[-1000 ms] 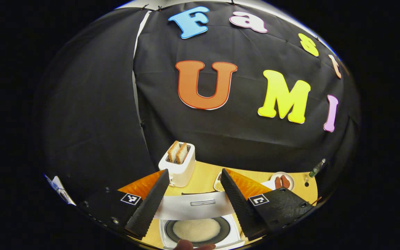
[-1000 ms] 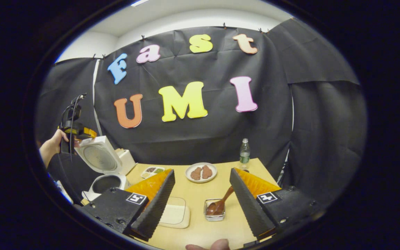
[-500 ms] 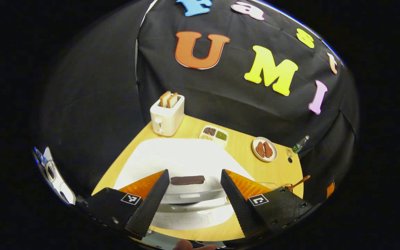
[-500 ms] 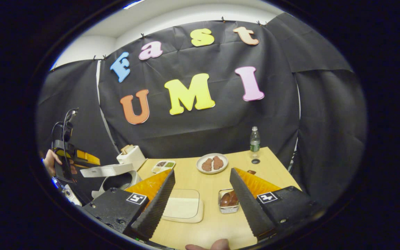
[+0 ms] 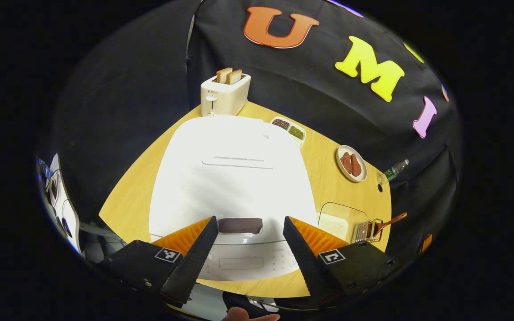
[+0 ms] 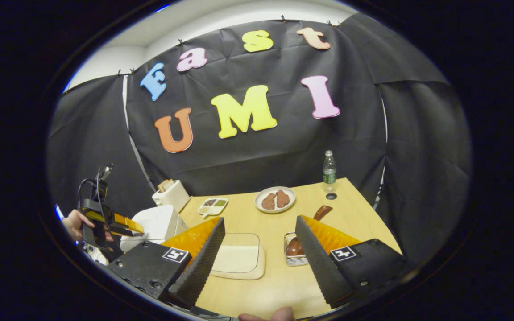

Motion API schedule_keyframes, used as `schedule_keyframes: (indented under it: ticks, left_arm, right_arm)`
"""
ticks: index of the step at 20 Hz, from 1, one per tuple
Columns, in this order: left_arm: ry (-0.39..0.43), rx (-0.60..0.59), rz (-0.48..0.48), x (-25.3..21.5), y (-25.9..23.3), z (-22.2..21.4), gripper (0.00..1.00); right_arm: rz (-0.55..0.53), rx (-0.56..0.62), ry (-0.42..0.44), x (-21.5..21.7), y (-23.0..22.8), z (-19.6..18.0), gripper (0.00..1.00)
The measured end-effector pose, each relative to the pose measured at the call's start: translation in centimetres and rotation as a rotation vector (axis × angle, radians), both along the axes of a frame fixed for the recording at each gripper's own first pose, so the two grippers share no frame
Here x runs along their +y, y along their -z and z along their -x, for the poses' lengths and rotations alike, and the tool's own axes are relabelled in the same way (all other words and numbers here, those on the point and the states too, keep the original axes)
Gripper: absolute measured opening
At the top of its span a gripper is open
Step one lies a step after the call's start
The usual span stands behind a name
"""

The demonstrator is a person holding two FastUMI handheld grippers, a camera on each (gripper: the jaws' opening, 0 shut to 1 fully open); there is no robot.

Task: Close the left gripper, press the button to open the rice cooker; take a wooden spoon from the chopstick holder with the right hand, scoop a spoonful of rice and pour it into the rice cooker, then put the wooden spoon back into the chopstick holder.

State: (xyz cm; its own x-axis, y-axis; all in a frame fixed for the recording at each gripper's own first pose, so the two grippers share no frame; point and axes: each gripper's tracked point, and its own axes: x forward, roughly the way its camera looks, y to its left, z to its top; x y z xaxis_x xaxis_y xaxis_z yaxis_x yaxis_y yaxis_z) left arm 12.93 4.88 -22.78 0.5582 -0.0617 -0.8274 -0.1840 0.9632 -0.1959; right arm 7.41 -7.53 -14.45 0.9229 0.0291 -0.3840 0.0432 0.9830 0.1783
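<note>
Two grippers hang with fingers spread and nothing between them. Under the left gripper point(image 5: 247, 258) the white rice cooker point(image 5: 232, 178) sits on the desk point(image 5: 337, 196) with its lid down, its dark button point(image 5: 240, 225) just ahead of the fingertips. The right gripper point(image 6: 259, 263) hovers near the wire chopstick holder point(image 6: 296, 254), which holds the wooden spoon point(image 6: 317, 215), beside the rice tray point(image 6: 238, 258).
</note>
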Motion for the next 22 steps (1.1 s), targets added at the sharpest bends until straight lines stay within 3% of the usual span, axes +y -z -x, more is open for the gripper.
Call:
schedule_keyframes:
  ticks: [5,9,14,18,21,22]
  left_arm:
    - [-0.013,0.071,-0.014,0.2,0.5,0.3,0.96]
    - [0.02,0.062,-0.06,0.1,0.6,0.5,0.96]
    - [0.038,0.051,-0.072,-0.1,0.1,0.0,0.95]
    - [0.032,-0.019,-0.057,0.2,-1.6,-0.3,0.95]
    - [0.065,-0.161,-0.067,-0.8,-6.4,0.0,0.95]
    - [0.085,-0.207,-0.074,-0.9,-7.7,0.2,0.95]
  right_arm:
    - [-0.029,0.019,-0.003,0.3,1.1,-0.4,1.0]
    - [-0.037,0.02,-0.005,0.2,1.5,-0.5,0.96]
    - [-0.021,-0.018,0.019,-0.6,-0.3,-0.5,1.0]
    - [0.016,-0.062,0.056,-1.4,-2.2,0.1,0.96]
    - [0.066,-0.112,0.066,-1.4,-4.5,0.6,1.0]
    - [0.079,-0.134,0.069,-1.3,-5.5,0.8,0.96]
